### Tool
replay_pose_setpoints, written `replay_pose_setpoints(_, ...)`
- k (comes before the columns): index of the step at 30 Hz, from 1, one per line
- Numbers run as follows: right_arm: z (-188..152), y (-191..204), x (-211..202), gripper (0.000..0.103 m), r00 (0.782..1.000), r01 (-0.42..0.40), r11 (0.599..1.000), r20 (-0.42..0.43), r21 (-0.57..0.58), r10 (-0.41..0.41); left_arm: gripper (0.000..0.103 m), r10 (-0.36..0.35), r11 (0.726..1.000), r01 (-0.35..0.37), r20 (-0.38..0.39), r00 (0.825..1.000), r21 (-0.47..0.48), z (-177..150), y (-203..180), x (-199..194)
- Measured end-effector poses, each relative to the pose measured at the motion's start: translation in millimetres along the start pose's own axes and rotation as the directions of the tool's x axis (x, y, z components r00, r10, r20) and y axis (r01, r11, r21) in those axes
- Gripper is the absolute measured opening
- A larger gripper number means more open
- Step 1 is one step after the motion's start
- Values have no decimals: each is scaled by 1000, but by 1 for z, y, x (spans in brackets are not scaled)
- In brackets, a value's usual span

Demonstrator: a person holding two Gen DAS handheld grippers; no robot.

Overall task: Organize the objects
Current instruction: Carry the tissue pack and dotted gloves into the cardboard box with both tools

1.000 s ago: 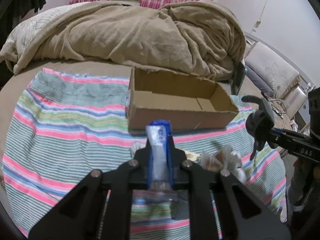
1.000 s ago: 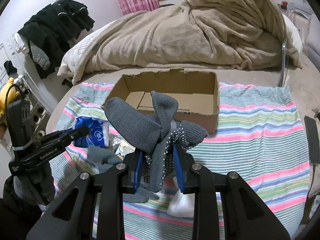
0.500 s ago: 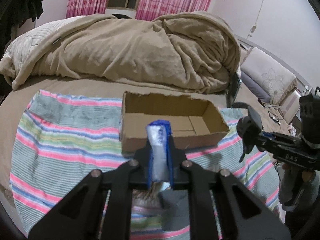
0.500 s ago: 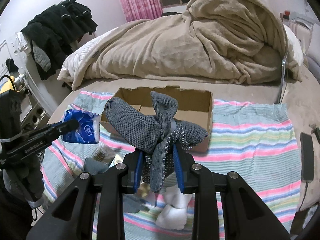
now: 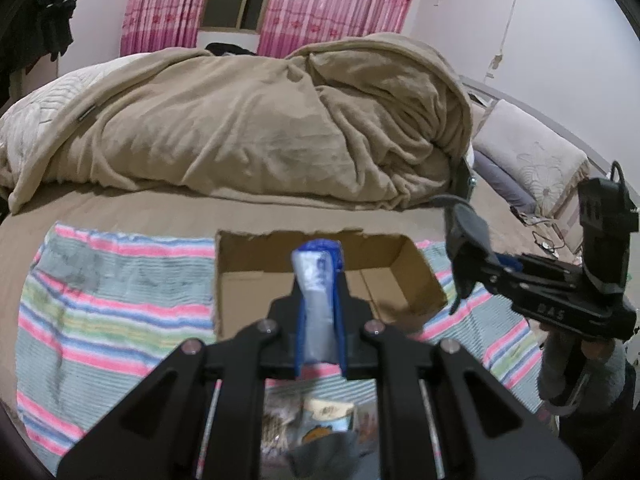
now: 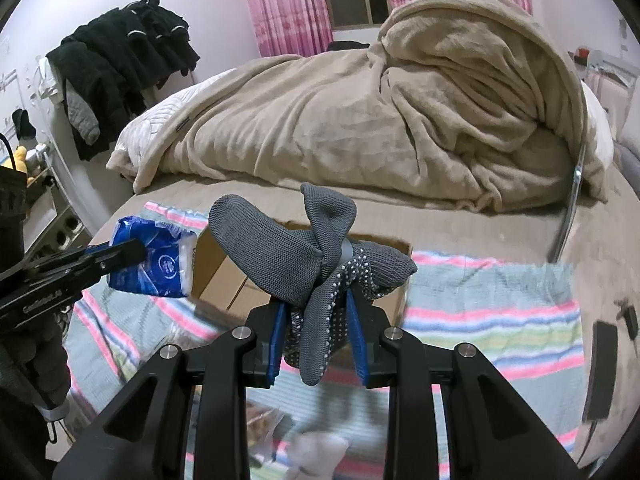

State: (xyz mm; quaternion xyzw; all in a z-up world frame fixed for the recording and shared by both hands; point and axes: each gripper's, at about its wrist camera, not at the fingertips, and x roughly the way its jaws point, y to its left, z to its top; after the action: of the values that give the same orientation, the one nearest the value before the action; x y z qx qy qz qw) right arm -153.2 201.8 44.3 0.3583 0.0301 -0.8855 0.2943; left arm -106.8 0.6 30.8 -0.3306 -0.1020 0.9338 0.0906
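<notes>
My left gripper (image 5: 319,280) is shut on a blue tissue pack (image 5: 318,300) and holds it up in front of the open cardboard box (image 5: 420,272) on the striped cloth (image 5: 112,304). In the right wrist view the same pack (image 6: 154,260) hangs at the left, near the box's left end (image 6: 212,264). My right gripper (image 6: 320,320) is shut on a bundle of grey dotted gloves (image 6: 304,264), held above the box's near wall. In the left wrist view the right gripper (image 5: 466,256) with the gloves is right of the box.
A beige blanket (image 5: 260,128) is heaped on the bed behind the box. Snack packets (image 5: 324,416) and a white item (image 6: 316,452) lie on the cloth below the grippers. Black clothes (image 6: 120,60) hang at the left. A phone (image 6: 600,380) lies at the right.
Both grippers have risen with their loads and the box looks smaller and farther. The tissue pack has lifted off the cloth toward the box's left end.
</notes>
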Motion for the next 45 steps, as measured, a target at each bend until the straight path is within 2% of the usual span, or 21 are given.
replay_pose_setpoints(8,11,-12,29,30,1000,11,1000,-23,-21,-12,12,-19,1000,19,-9,1000,17,13,-6,33)
replay_pose_setpoints(16,5,-22,66,30,996,23,1000,-86,-20,-25,12,-57,998,57,-83,995,-7,8,-5,81)
replay_pose_setpoints(23,-6,-24,92,31,989,29,999,-148,-22,-31,12,-52,998,48,-164,985,-33,-7,3,122)
replay_pose_setpoints(31,-16,-24,110,31,980,37,999,-196,-34,-43,12,-46,998,36,-214,976,-48,-13,10,139)
replay_pose_setpoints(36,-16,-21,113,31,978,43,998,-204,-42,-50,17,-36,998,21,-246,969,-64,-15,13,146)
replay_pose_setpoints(42,-14,-20,111,45,978,21,999,-207,-29,-27,27,-17,997,-5,-276,961,-78,-15,15,146)
replay_pose_setpoints(45,-12,-16,104,60,981,21,999,-191,-35,-28,33,-4,997,-15,-265,964,-71,-12,15,137)
